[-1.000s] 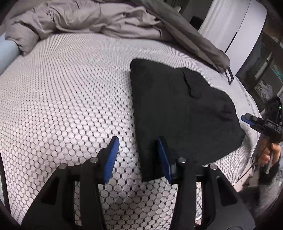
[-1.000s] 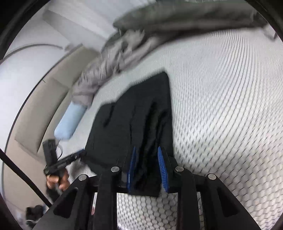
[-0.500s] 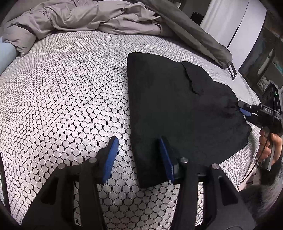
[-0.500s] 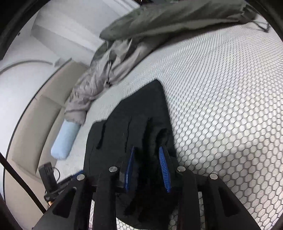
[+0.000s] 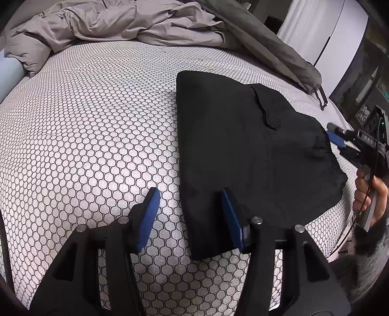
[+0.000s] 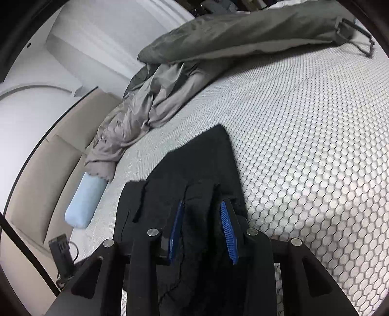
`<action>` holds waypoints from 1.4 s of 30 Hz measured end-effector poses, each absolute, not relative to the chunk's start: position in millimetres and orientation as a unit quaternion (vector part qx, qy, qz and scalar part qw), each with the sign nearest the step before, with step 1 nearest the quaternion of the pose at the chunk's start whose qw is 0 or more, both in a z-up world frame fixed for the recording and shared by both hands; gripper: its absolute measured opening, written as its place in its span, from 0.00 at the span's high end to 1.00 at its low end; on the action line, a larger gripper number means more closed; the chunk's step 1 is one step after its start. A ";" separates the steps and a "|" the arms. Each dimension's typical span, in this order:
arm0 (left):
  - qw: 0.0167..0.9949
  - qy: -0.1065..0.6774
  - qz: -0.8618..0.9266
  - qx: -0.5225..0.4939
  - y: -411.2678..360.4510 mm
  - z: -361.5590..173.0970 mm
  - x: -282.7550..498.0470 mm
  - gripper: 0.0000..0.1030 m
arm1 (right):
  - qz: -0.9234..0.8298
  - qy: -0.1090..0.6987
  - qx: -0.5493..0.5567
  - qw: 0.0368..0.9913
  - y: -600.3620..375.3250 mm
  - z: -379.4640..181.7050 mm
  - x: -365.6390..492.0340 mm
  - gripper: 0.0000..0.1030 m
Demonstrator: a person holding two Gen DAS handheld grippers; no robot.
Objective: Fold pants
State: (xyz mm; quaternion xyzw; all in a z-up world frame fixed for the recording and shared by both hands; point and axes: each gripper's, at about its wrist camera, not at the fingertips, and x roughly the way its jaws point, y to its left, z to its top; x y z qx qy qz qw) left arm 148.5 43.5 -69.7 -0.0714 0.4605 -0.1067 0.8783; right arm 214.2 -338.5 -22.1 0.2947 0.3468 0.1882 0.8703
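The black pants (image 5: 243, 150) lie folded flat on the honeycomb-patterned mattress (image 5: 97, 126). My left gripper (image 5: 189, 214) is open, low over the pants' near left edge; one finger is over the mattress, the other over the cloth. My right gripper (image 5: 336, 138) shows at the pants' right end in the left wrist view. In the right wrist view the right gripper (image 6: 203, 228) has its blue pads (image 6: 228, 231) partly closed around a bunch of the black pants (image 6: 199, 170).
A crumpled grey duvet (image 5: 126, 21) lies along the far side of the bed. A light blue bolster (image 6: 85, 201) lies by the beige headboard (image 6: 36, 182). A white wardrobe (image 5: 340, 31) stands at the right.
The right gripper has moved in onto the pants' end, with cloth now bunched between its pads. The left gripper has shifted slightly along the near edge and stays open.
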 end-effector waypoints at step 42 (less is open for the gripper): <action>0.866 0.467 -0.148 -0.104 36.1 -73.2 154.7 0.61 | 0.241 0.446 0.242 0.827 -335.5 -40.9 192.1 0.57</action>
